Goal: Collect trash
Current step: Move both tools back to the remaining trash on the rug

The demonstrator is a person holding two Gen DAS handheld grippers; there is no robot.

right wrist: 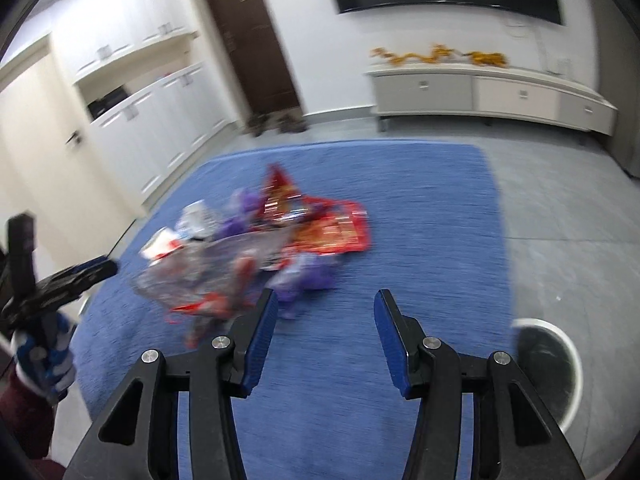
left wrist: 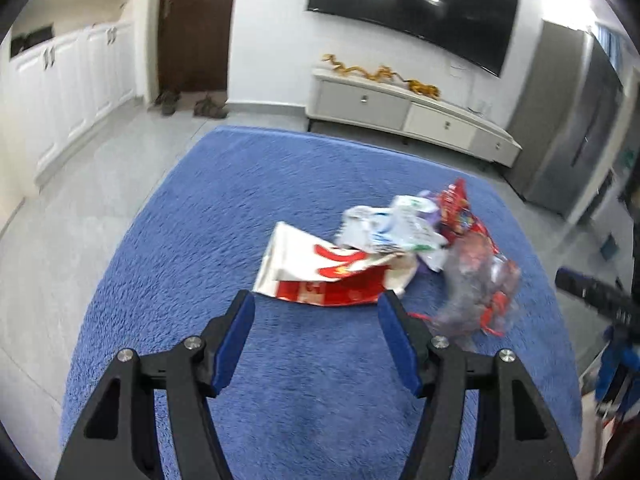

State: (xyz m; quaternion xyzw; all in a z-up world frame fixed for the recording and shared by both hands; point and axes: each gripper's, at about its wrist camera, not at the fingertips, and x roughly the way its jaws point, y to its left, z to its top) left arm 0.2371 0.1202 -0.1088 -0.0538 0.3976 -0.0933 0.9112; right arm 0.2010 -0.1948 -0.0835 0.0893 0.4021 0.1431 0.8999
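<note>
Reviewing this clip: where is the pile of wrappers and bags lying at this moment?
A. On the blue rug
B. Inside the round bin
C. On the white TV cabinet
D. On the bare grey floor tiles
A: the pile of wrappers lies on the blue rug, ahead of the empty fingers of both grippers; the round bin stands off the rug on the floor.
</note>
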